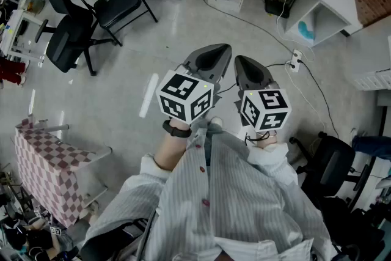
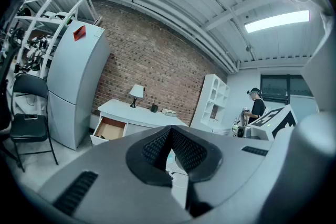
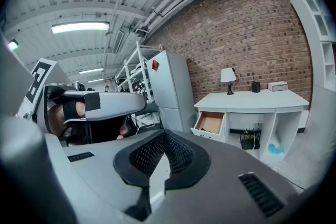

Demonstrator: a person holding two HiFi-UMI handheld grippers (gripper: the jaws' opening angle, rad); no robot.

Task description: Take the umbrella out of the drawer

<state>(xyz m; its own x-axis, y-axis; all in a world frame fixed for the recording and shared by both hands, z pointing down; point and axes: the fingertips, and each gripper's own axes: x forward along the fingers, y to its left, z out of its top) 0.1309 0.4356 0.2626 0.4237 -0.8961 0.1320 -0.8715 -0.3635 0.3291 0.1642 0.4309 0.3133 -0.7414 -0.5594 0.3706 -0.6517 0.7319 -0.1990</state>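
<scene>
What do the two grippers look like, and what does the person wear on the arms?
Both grippers are grey, tapered shells: the left gripper and the right gripper. Each carries a white cube with black square markers. The pads are black and dotted. The sleeves are light with thin stripes; a black band circles the left wrist.

no text, labels or numbers legible

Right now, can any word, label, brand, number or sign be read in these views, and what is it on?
No text can be read in any view.
Red sticker on the fridge: too small to read.
Left marker cube and right marker cube: black-and-white square patterns only, no letters or digits.
</scene>
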